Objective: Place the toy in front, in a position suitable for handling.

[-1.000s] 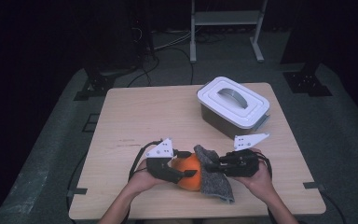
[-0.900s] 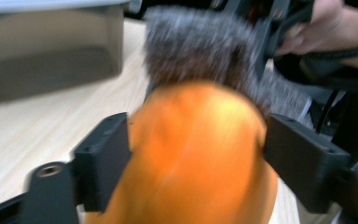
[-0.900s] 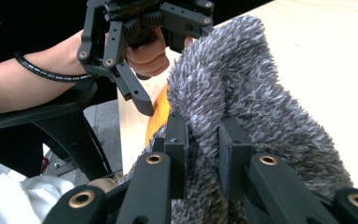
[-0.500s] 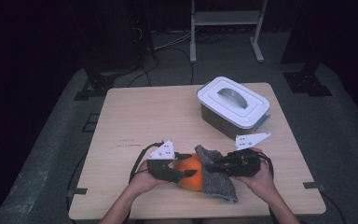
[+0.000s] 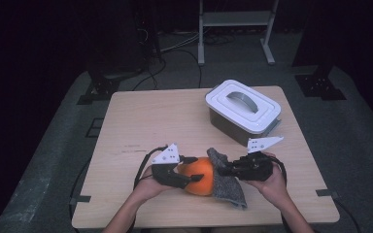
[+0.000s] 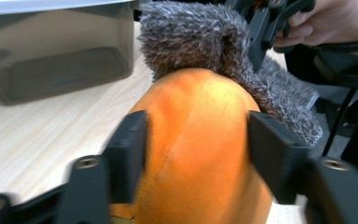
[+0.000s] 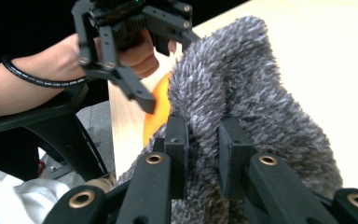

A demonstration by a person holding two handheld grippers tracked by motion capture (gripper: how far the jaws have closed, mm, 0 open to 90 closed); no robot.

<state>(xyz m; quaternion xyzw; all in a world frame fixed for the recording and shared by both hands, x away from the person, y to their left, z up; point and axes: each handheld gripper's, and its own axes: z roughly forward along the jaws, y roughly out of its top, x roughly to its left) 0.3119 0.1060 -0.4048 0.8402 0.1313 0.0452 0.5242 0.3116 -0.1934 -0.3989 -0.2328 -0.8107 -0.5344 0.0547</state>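
Near the front edge of the table [image 5: 141,121], an orange ball [image 5: 200,174] lay partly tucked into a grey fuzzy sock [image 5: 228,187]. The left gripper [image 5: 188,170] reached in from the left with its jaws set on either side of the ball. They had just been opening a little with the ball between them. In the left gripper view the pads [image 6: 130,149] sat right at the orange surface, though the blur made it hard to say whether they pressed on it. The right gripper [image 5: 223,169] came from the right, its jaws pinched tight on a fold of the sock, plain in the right gripper view [image 7: 204,149]. Well apart, toward the far right of the table, stood a lidded white box [image 5: 243,112].
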